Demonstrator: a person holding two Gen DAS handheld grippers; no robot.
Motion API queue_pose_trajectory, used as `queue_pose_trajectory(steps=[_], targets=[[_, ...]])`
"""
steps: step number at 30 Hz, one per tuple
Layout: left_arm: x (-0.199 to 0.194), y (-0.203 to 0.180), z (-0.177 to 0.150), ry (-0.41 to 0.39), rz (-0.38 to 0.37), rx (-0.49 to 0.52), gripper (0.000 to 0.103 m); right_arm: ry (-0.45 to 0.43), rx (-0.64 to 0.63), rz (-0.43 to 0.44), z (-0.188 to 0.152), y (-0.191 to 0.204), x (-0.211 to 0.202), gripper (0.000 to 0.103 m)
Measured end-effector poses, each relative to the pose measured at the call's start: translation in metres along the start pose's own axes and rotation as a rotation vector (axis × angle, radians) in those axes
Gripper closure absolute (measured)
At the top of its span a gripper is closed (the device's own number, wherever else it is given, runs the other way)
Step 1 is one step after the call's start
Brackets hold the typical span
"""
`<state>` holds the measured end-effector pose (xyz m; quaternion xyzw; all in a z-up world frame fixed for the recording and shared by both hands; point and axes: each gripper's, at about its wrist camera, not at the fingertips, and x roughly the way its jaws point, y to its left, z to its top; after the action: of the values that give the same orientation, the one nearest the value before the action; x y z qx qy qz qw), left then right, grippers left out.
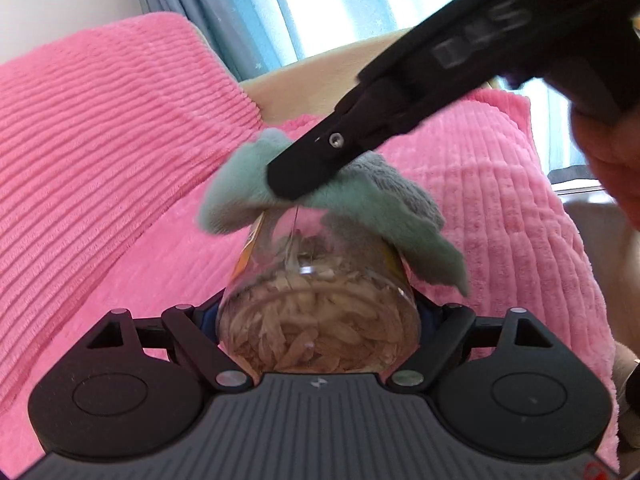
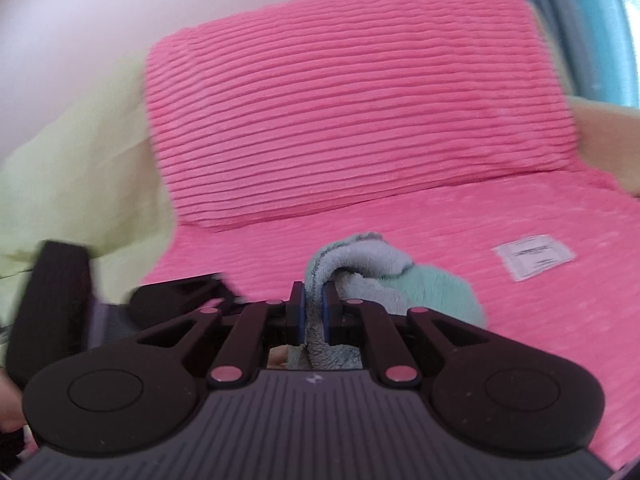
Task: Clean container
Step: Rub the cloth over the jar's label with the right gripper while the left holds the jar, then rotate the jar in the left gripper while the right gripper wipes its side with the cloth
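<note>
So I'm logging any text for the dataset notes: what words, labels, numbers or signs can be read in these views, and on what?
"DAS": raised letters on the body of the right gripper, blurred, so this reading is uncertain.
Jar label: only yellow-orange edges show, no words readable.
White tag on the pink cover: printed lines, too small and blurred to read.
Small emblem on each gripper's grey base: a mark, not text.

The jar (image 1: pixel 316 312) is clear, glossy and smooth, glass or plastic I cannot tell. The cloth (image 1: pixel 360 216) draped on it is soft, fuzzy pile, mint and grey. Both the left claw (image 1: pixel 318 320) and right claw (image 2: pixel 314 312) are matt black plastic with shiny metal pins. The pink cover (image 2: pixel 360 92) is ribbed plush; its tag (image 2: pixel 534 256) looks papery.
</note>
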<state>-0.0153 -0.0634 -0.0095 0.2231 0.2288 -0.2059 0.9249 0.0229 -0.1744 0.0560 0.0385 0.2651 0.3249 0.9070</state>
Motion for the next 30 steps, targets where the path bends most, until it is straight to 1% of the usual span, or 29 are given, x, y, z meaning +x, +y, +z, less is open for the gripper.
queue_pose_trajectory(steps=[2,4,6,9,12,15,17,19,21,25,26,27,28,30], targets=[[-0.001,-0.001,0.0,0.002,0.001,0.002,0.018,0.013,-0.017,0.053,-0.002,0.007,0.0,0.096],[-0.003,-0.002,-0.001,0.004,0.0,0.0,0.018,0.02,-0.044,0.058,-0.002,0.012,0.0,0.097],[-0.004,-0.003,-0.002,0.005,0.0,-0.003,0.018,0.015,-0.038,0.043,-0.001,0.008,0.001,0.097],[-0.007,0.009,-0.012,-0.003,-0.023,0.002,0.018,-0.006,0.003,-0.016,0.001,-0.004,0.002,0.098],[-0.009,0.021,-0.022,-0.009,-0.046,0.003,0.018,-0.016,0.037,-0.022,0.001,-0.012,0.002,0.098],[-0.01,0.023,-0.021,0.009,-0.061,-0.037,0.018,-0.015,0.014,-0.029,0.0,-0.008,0.003,0.098],[-0.01,0.025,-0.02,0.019,-0.077,-0.082,0.017,-0.014,0.004,-0.035,0.0,-0.006,0.004,0.098],[-0.012,0.031,-0.021,0.018,-0.111,-0.155,0.015,-0.015,0.01,-0.035,0.001,-0.008,0.003,0.098],[-0.015,0.038,-0.024,0.011,-0.152,-0.25,0.014,-0.015,0.013,-0.036,0.002,-0.008,0.003,0.098],[-0.008,0.066,-0.027,-0.019,-0.247,-0.476,0.014,-0.015,0.005,-0.042,0.003,-0.005,0.003,0.098],[-0.006,0.072,-0.028,-0.022,-0.266,-0.517,0.015,-0.016,0.001,-0.043,0.002,-0.005,0.002,0.098],[-0.002,0.078,-0.028,-0.02,-0.281,-0.548,0.016,-0.016,0.001,-0.043,0.001,-0.005,0.001,0.098],[0.0,0.081,-0.029,-0.021,-0.289,-0.559,0.016,-0.016,0.003,-0.042,0.001,-0.005,0.001,0.098],[0.004,0.081,-0.024,-0.028,-0.279,-0.522,0.016,-0.017,0.007,-0.047,0.001,-0.007,0.0,0.098]])
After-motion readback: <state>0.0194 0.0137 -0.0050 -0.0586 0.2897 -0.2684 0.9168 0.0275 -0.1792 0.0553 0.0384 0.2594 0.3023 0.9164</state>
